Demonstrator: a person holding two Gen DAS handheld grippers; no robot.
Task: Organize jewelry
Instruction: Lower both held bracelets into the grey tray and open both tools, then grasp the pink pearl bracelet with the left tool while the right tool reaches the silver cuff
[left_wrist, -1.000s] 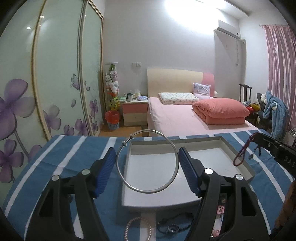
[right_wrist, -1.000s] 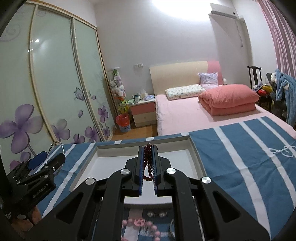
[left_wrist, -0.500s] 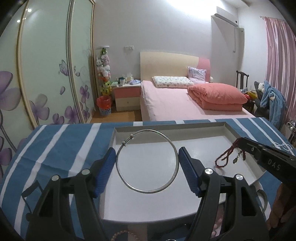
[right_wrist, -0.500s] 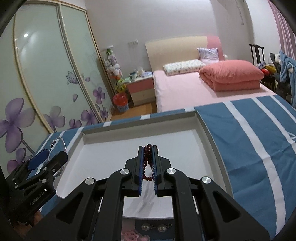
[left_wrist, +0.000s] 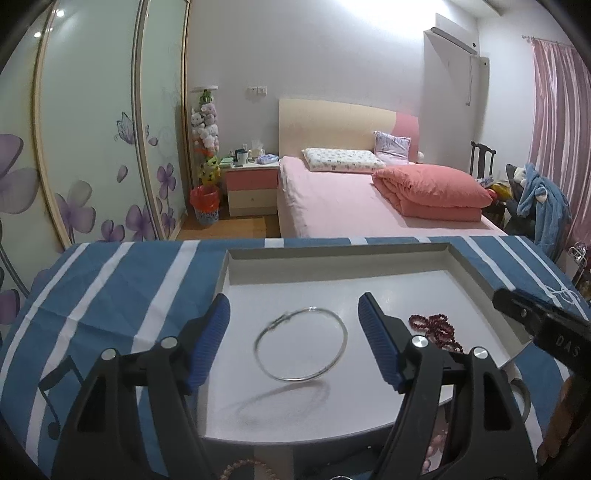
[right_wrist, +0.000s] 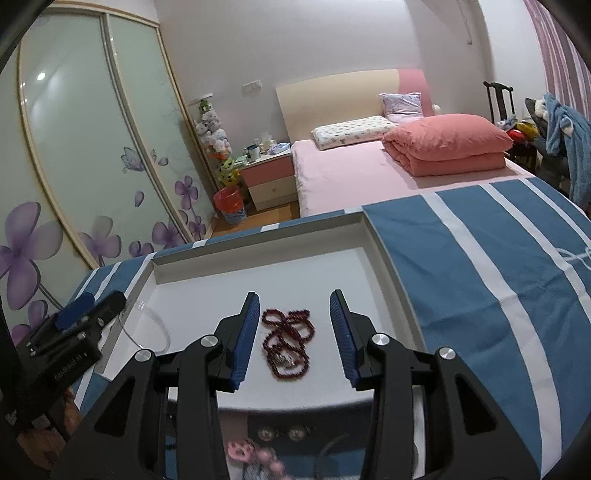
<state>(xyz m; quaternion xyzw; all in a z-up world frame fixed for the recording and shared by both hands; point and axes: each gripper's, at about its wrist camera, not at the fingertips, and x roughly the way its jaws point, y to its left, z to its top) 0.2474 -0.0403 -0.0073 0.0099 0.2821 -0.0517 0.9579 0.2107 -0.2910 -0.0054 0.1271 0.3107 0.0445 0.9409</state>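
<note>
Silver bangle (left_wrist: 301, 345) and red bead strand (right_wrist: 286, 341) lying apart inside the white tray (left_wrist: 369, 254), sitting on the blue-striped counter (right_wrist: 480, 266) facing a pink bed (left_wrist: 351, 199). Left tool (left_wrist: 293, 341) and right tool (right_wrist: 293, 332) both hovering spread wide, gripping nothing.

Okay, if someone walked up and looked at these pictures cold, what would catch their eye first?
Probably the silver bangle inside the white tray, tilted with its shadow beneath, framed by the open blue fingers of the left gripper. Next, the dark red bead necklace heaped on the tray floor to the bangle's right, between the open right gripper. Behind it all, the pink bed with its folded coral quilt.
</note>
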